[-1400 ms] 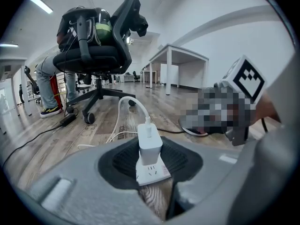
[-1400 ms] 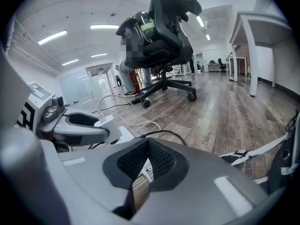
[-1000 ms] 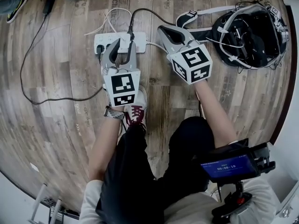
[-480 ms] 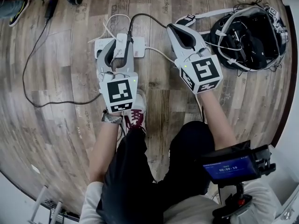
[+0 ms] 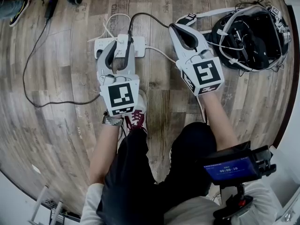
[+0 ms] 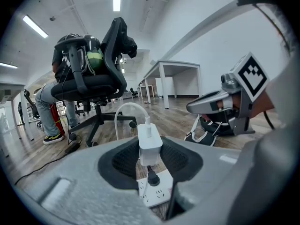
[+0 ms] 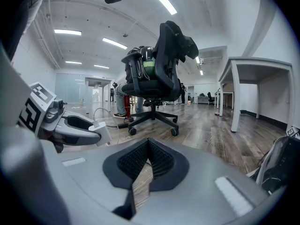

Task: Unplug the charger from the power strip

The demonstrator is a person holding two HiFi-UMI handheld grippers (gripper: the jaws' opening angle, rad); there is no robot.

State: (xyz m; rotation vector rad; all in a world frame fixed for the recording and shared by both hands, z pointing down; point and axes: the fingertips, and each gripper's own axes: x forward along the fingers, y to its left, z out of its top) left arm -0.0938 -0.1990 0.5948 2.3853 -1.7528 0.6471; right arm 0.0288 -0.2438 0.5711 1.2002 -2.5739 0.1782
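My left gripper [image 5: 121, 42] is shut on the white charger [image 6: 149, 142]. It holds the charger upright a little above the white power strip [image 6: 158, 194], with its white cable looping away behind. A black plug [image 6: 152, 177] still sits in the strip. In the head view the charger [image 5: 123, 44] lies between the left jaws over the strip [image 5: 139, 47]. My right gripper [image 5: 178, 28] hangs to the right of the strip, shut with nothing in it; its pads meet in the right gripper view [image 7: 149, 147]. That view also shows the left gripper [image 7: 86, 131] with the charger [image 7: 104, 134].
A black bag with white straps [image 5: 249, 35] lies on the wooden floor at the right. A black cable [image 5: 51, 100] trails left from the strip. The person's shoe [image 5: 136, 110] is just below the left gripper. An office chair [image 6: 93, 81] and a white table [image 7: 255, 67] stand farther off.
Both grippers have risen from the floor. The left one came up with the charger, which now stands free above the strip. The right one has lifted away from the strip's right end.
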